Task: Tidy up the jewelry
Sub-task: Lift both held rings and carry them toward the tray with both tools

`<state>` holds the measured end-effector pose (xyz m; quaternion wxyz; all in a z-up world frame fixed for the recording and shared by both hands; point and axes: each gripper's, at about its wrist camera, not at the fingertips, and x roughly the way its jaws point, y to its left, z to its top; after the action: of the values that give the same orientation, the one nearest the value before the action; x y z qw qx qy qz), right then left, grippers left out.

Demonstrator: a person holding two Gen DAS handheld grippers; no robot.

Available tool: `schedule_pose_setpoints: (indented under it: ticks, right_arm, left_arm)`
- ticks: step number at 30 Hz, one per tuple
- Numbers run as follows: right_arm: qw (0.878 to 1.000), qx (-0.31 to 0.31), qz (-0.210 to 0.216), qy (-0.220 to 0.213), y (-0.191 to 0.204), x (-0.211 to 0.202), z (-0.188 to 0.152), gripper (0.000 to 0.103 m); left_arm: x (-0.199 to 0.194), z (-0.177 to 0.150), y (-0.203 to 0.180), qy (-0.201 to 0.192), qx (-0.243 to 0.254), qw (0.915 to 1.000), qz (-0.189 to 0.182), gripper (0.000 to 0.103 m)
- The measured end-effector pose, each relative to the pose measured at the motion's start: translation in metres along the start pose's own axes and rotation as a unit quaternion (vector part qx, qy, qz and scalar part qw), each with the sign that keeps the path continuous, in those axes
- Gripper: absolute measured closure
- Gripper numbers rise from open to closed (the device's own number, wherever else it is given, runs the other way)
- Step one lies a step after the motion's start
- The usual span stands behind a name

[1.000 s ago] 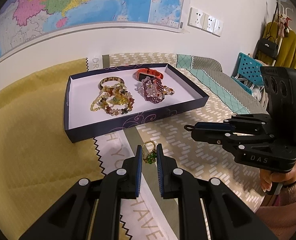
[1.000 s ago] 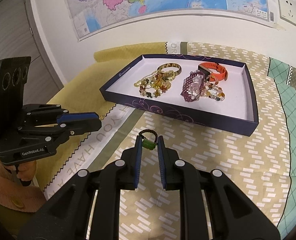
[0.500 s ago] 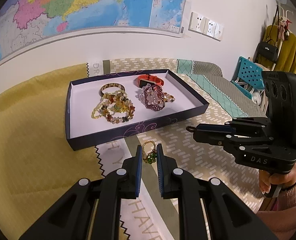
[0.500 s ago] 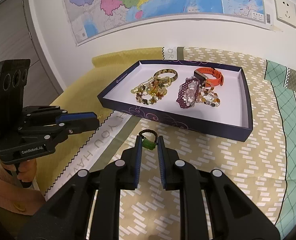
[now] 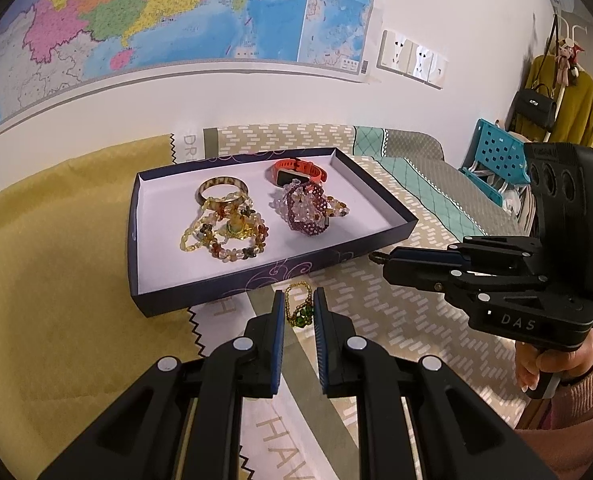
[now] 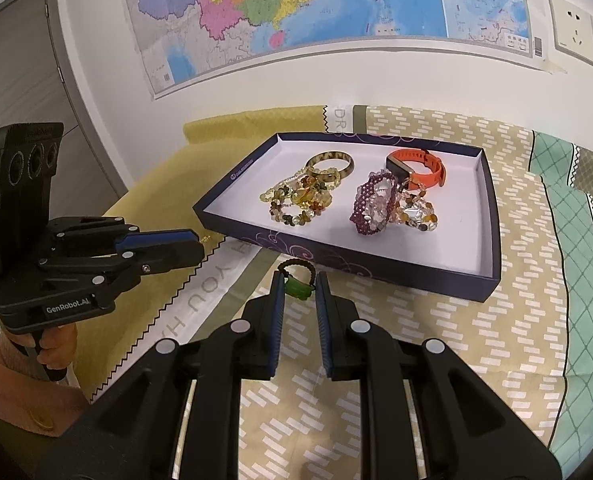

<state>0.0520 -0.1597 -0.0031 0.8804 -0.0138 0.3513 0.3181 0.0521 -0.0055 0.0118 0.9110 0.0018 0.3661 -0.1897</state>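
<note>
While my left claw (image 5: 299,312) sits at the bottom centre of its frame, its two pads are closed on a gold chain (image 5: 298,305) with a green bead, the loop poking up beyond the tips. My right claw (image 6: 299,292) likewise sits low and central in its own frame, pinching a dark cord ring (image 6: 296,270) by its green charm (image 6: 298,289). Each claw appears in the other's frame: the right at the right edge of the left view, the left at the left edge of the right view, each held by a hand (image 5: 552,364) in a pink sleeve.

The tray (image 5: 256,280), dark blue outside and white inside, lies just above the claw tips in both frames, on a patterned cloth (image 6: 416,320). Inside it, towards the upper left, a brown bangle (image 5: 221,192) lies against a heap of yellow beads (image 5: 224,232). To the right lie an orange watch (image 5: 300,170) and a purple bracelet (image 5: 306,210). A map (image 6: 296,8) fills the wall across the top.
</note>
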Motion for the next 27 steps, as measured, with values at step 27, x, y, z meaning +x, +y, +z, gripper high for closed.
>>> schedule_pose_setpoints:
  ticks: [27]
  right_arm:
    - [1.0,-0.004,-0.002,-0.005,-0.005,0.003,0.015,0.087]
  left_arm:
    - [0.007,0.013,0.002,-0.006,0.003,1.0,0.003,0.09]
